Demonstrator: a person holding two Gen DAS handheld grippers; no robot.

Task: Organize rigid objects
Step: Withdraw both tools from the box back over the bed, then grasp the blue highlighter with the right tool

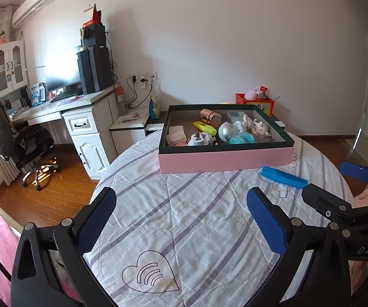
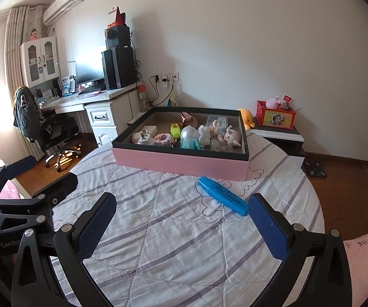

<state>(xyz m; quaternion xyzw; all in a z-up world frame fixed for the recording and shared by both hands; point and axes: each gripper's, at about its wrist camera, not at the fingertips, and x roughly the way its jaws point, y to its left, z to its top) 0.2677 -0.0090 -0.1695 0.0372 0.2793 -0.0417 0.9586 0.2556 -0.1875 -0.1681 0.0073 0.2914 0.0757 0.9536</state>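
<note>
A blue highlighter (image 1: 283, 176) lies on the striped quilt just in front of a pink box (image 1: 224, 160) with a dark green rim; it also shows in the right wrist view (image 2: 222, 195), as does the box (image 2: 181, 162). The box holds several small items, among them a yellow highlighter (image 1: 204, 128), a silver dome (image 1: 226, 131) and white figurines (image 2: 231, 135). My left gripper (image 1: 181, 220) is open and empty over the quilt, short of the box. My right gripper (image 2: 182, 221) is open and empty, its right finger (image 2: 268, 227) close to the blue highlighter's near end.
The round bed (image 2: 158, 230) drops off to a wooden floor (image 1: 53, 194) on the left. A white desk (image 1: 81, 117), an office chair (image 1: 17, 140) and a bedside table with a red box (image 2: 276, 115) stand beyond. A pink pillow (image 2: 365, 255) lies at right.
</note>
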